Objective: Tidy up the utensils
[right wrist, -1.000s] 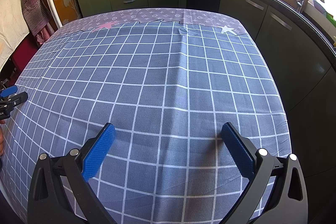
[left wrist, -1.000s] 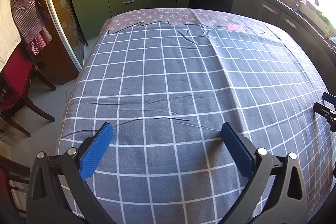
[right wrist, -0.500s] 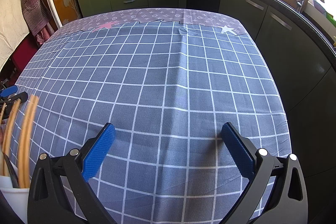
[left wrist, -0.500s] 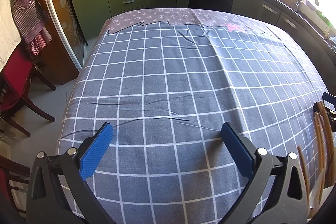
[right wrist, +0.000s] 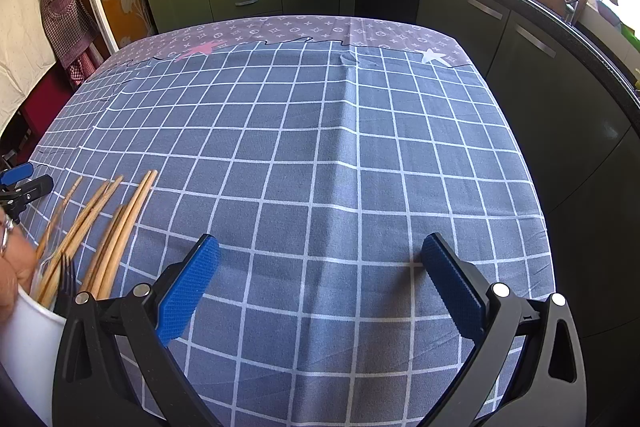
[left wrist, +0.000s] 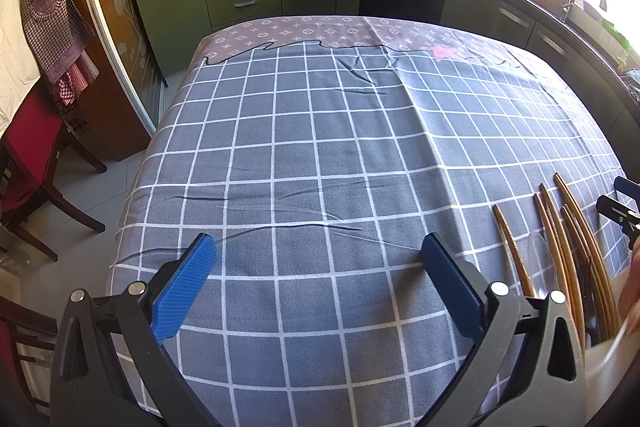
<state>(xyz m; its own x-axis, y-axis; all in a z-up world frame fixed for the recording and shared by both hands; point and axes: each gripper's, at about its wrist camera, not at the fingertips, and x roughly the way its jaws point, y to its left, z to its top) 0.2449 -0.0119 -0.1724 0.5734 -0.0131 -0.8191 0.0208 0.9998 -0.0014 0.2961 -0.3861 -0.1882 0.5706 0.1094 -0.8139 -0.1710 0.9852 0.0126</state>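
Wooden chopsticks [right wrist: 100, 227] stand bunched in a white holder [right wrist: 28, 331] with a dark fork [right wrist: 66, 279], a bare hand [right wrist: 12, 267] gripping the rim, between the two tools on the checked tablecloth [right wrist: 320, 167]. Left gripper [left wrist: 316, 287] gapes wide, holding nothing. Right gripper [right wrist: 320, 287] equally spread and bare. Far cloth border shows a monogram pattern; no readable lettering anywhere.

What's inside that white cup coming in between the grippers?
The white cup holds wooden chopsticks, a black fork and what looks like a clear spoon. Their lower ends and the cup's bottom are hidden by its wall.
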